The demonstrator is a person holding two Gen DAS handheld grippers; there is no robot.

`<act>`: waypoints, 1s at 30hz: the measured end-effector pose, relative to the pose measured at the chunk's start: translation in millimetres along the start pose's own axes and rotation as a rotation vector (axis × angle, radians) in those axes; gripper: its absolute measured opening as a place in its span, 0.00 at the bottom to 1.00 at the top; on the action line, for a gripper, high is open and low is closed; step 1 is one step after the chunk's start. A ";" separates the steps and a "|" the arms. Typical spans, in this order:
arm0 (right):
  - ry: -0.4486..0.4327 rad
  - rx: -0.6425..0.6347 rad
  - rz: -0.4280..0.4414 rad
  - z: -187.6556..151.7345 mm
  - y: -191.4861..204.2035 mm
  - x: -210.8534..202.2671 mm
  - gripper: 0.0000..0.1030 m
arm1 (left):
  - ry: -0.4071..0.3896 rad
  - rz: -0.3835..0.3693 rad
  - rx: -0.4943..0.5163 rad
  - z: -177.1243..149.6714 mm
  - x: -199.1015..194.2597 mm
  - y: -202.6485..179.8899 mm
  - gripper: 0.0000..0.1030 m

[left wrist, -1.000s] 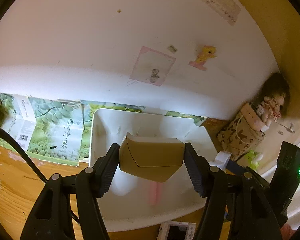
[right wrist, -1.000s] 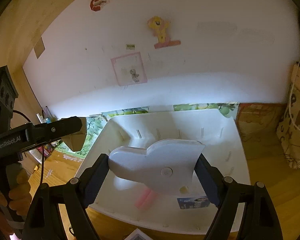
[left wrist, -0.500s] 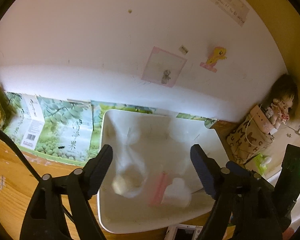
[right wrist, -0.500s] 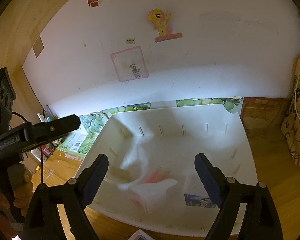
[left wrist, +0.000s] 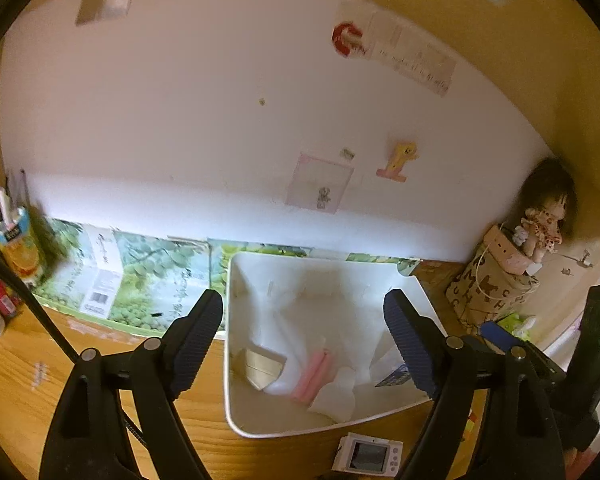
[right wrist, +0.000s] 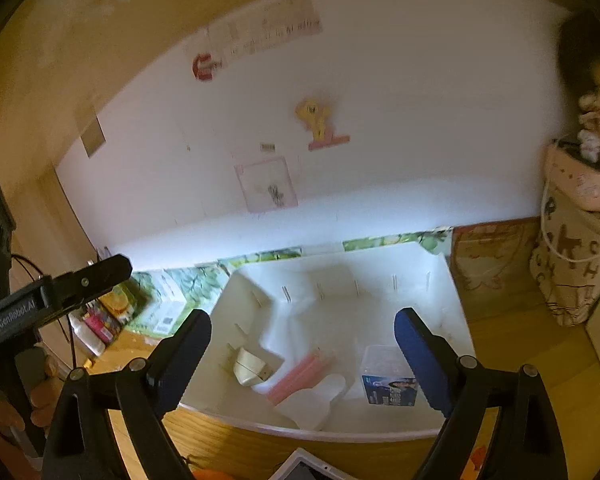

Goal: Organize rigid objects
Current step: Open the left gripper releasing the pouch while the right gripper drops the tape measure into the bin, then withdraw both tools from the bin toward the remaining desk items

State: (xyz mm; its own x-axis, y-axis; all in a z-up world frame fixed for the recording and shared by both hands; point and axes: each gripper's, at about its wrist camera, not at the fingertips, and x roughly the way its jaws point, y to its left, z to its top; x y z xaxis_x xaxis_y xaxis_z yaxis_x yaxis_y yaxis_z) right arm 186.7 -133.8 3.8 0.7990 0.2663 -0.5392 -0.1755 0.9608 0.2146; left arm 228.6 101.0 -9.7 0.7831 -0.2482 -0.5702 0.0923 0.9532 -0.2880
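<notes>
The left gripper (left wrist: 302, 340) hangs wide open and empty above the white bin (left wrist: 236, 420). The right gripper (right wrist: 302, 354), empty too, is opening over the tan box (right wrist: 249, 368), pink sticks (right wrist: 300, 374) and white piece (right wrist: 312, 402) below.

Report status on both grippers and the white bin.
Left hand-held gripper open, empty; right hand-held gripper opening, empty. Tan box, pink sticks, white piece lie in the white bin. Nothing in the way.

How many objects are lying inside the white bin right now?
4, though others may be hidden: tan piece at left, pink sticks in the middle, white piece toward the front, clear box at right.
</notes>
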 end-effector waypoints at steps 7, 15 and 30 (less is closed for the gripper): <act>-0.060 0.005 -0.041 -13.2 12.2 -37.0 0.98 | -0.038 -0.016 0.017 -7.1 -37.2 4.8 0.83; -0.097 0.007 -0.094 -42.6 31.4 -73.6 0.98 | -0.022 -0.066 0.050 -26.9 -67.8 11.6 0.83; -0.136 -0.012 -0.224 -108.4 64.6 -115.5 0.98 | 0.098 -0.149 0.092 -66.7 -91.8 28.7 0.83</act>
State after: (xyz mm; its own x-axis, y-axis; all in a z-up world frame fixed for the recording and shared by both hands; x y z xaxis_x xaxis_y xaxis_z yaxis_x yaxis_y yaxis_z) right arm 20.7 -94.1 -8.4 0.8884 0.0344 -0.4578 0.0088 0.9957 0.0920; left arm 118.3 139.6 -16.9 0.6938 -0.3987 -0.5997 0.2618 0.9154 -0.3057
